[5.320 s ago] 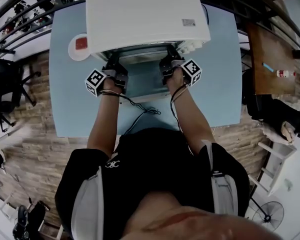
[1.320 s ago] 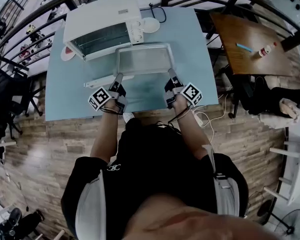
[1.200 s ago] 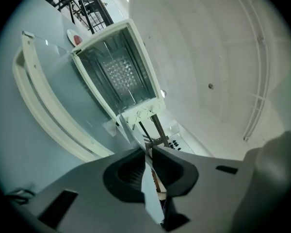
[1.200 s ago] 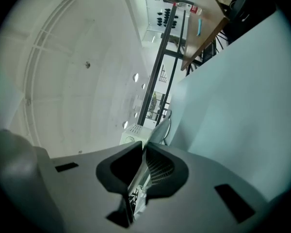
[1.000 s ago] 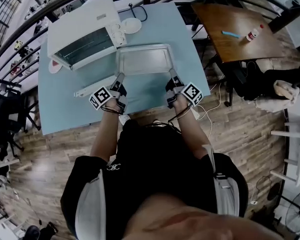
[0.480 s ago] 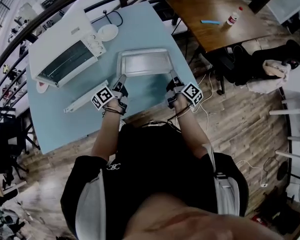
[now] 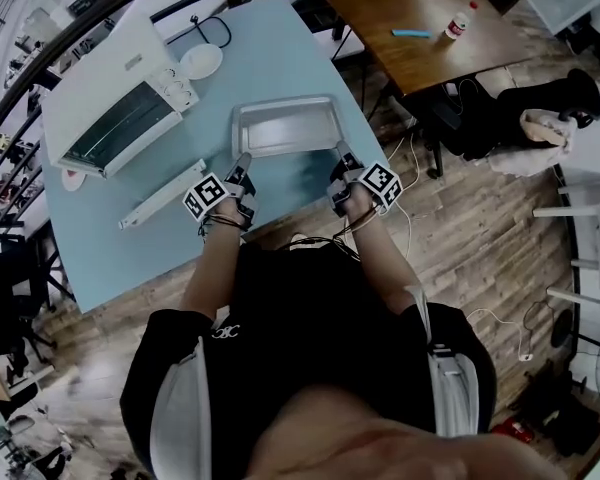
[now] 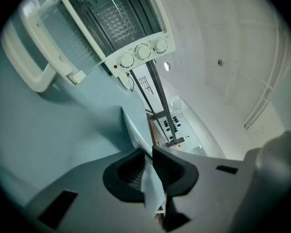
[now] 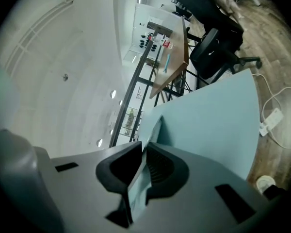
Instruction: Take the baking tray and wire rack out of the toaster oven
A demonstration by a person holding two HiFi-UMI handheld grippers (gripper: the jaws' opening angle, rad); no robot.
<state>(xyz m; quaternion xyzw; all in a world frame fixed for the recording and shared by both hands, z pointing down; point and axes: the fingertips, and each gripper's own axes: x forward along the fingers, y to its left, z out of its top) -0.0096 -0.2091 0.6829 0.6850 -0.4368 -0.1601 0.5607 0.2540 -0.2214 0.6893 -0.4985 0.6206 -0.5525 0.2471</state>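
Pale blue surface (image 7: 110,258) fills the head view. On it, at the upper left, stands a white toaster oven (image 7: 110,78) with its door folded open. The metal baking tray (image 7: 285,128) is already out, over the surface to the oven's right and well clear of the door. The left gripper (image 7: 242,164) and right gripper (image 7: 340,158) hold its near rim, one at each corner. Whether the tray rests on the surface or hangs just above it cannot be told.

In the left gripper view, the dark fingers (image 8: 126,174) pinch the tray's thin rim, which runs up between them. Beyond, the open oven shows a gridded sheet (image 8: 111,18) inside, probably the wire rack, though that is uncertain.

In the right gripper view, the fingers (image 9: 160,166) likewise clamp the rim, with the blue surface beyond.

Judged from this, the first half is nearly done: the tray needs only setting down and letting go. The wire rack seems not yet removed.
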